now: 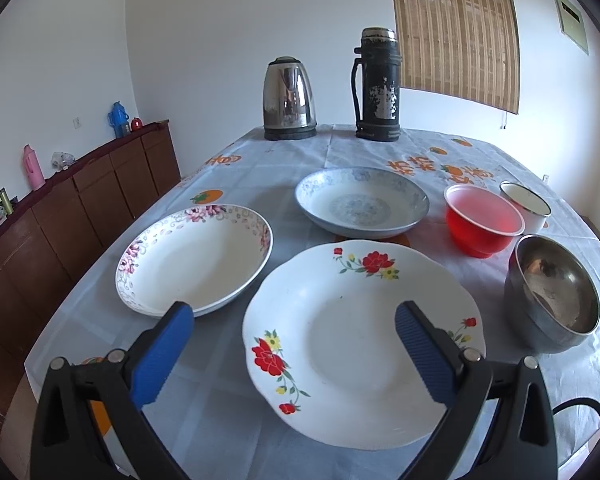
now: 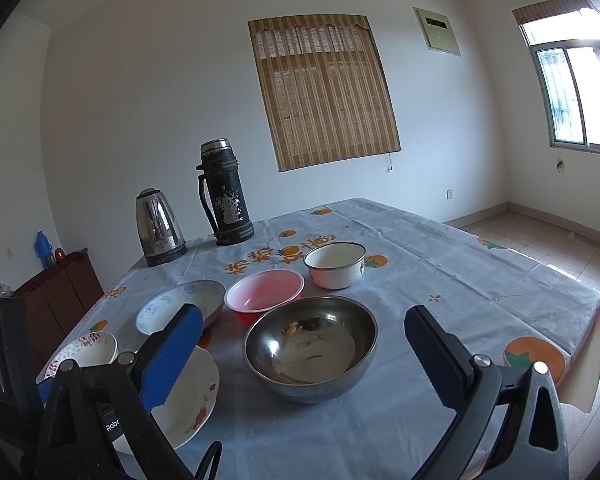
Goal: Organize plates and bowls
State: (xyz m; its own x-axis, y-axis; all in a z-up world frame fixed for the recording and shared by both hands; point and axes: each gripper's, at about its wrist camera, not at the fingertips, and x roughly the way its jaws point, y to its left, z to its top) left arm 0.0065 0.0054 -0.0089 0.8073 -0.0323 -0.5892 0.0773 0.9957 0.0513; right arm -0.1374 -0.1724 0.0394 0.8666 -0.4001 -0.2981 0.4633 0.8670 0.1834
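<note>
Red-flowered white plate (image 1: 360,340) nearest, pink-rimmed plate (image 1: 194,258) to its left, blue-patterned plate (image 1: 362,208) behind, then red bowl (image 1: 484,220), white enamel bowl (image 1: 526,204), steel bowl (image 1: 552,292) (all upright, unstacked)

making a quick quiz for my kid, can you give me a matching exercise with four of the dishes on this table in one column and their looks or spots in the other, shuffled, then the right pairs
Column one:
1. red-flower plate
2. steel bowl
3. red plastic bowl
4. enamel cup

Column two:
A. white with a dark rim, farthest of the bowls from the right gripper
B. translucent, between the metal one and the blue-patterned plate
C. shiny grey, directly ahead of the right gripper
D. scalloped white edge, under the open left gripper

Pairs: 1-D, 2-C, 3-B, 4-A
</note>
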